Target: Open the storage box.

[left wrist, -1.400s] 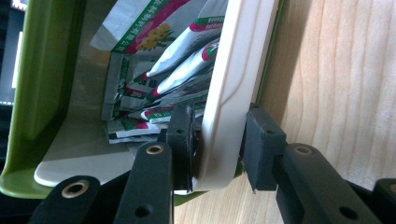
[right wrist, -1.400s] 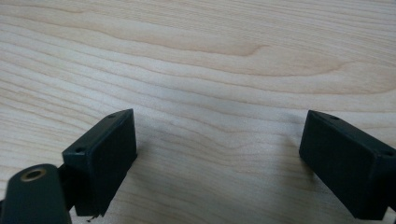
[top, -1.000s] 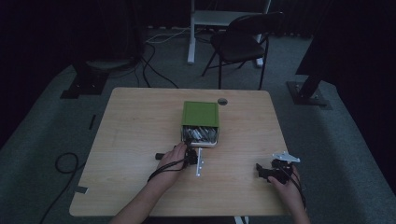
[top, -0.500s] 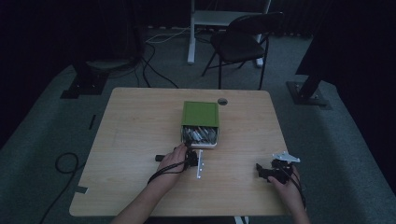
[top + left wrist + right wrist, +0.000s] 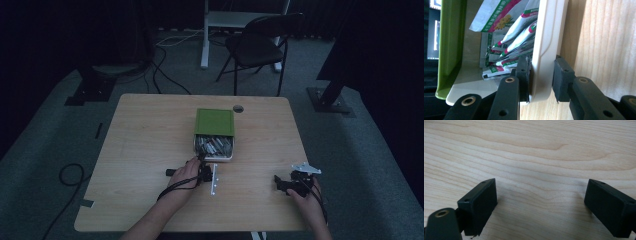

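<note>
You have a pale wood surface [image 5: 150,150] in front of you, with a small round hole [image 5: 238,108] near its far edge. Beyond it a dark folding chair [image 5: 260,47] stands on the grey carpet [image 5: 50,130], beside a white desk leg [image 5: 205,40]. Cables [image 5: 165,75] run across the floor at far left, and another cable [image 5: 67,175] loops near the left side.

Left gripper [image 5: 204,172] sits right at the near end of the pale drawer [image 5: 214,148], which juts out of the green box [image 5: 214,121] mid-table, packed with small packets [image 5: 213,145]. Right gripper [image 5: 289,183] rests near the wooden table's [image 5: 145,150] right front corner, well apart. Beyond the far edge stands a dark folding chair [image 5: 260,45]; cables [image 5: 167,60] trail across the floor.
</note>
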Action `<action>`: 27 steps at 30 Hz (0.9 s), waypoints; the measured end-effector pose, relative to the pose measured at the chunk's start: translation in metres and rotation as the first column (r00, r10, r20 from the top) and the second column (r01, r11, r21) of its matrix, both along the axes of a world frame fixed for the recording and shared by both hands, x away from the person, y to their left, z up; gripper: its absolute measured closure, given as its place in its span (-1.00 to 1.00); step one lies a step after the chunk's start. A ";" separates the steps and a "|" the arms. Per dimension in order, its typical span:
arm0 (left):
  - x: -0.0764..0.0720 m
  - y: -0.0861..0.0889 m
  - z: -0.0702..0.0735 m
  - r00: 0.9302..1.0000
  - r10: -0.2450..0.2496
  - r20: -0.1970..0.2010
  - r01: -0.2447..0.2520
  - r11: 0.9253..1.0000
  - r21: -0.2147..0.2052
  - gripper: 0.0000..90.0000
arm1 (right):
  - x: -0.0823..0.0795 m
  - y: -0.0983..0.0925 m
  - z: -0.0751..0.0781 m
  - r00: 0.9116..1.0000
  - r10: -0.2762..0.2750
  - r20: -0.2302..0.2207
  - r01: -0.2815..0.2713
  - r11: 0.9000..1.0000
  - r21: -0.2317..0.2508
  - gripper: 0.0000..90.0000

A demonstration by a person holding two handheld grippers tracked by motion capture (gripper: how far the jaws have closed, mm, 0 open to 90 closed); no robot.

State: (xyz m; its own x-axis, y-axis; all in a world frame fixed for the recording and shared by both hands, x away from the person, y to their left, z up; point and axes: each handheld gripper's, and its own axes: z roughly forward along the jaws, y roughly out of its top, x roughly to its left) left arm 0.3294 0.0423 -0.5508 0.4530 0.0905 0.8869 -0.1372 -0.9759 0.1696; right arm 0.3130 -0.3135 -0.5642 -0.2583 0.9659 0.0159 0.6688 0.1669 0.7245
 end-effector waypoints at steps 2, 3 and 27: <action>-0.001 0.000 0.000 1.000 -0.001 -0.001 0.001 1.000 -0.004 0.57 | 0.000 0.000 0.000 1.000 0.000 0.000 0.000 1.000 0.000 -0.76; -0.002 0.000 0.000 1.000 -0.001 -0.003 0.001 1.000 -0.007 0.57 | 0.000 0.000 0.000 1.000 0.000 0.000 0.000 1.000 0.000 -0.76; -0.024 0.002 -0.001 1.000 -0.015 0.007 0.015 1.000 -0.008 0.58 | 0.000 0.000 0.000 1.000 0.000 0.000 0.000 1.000 0.000 -0.76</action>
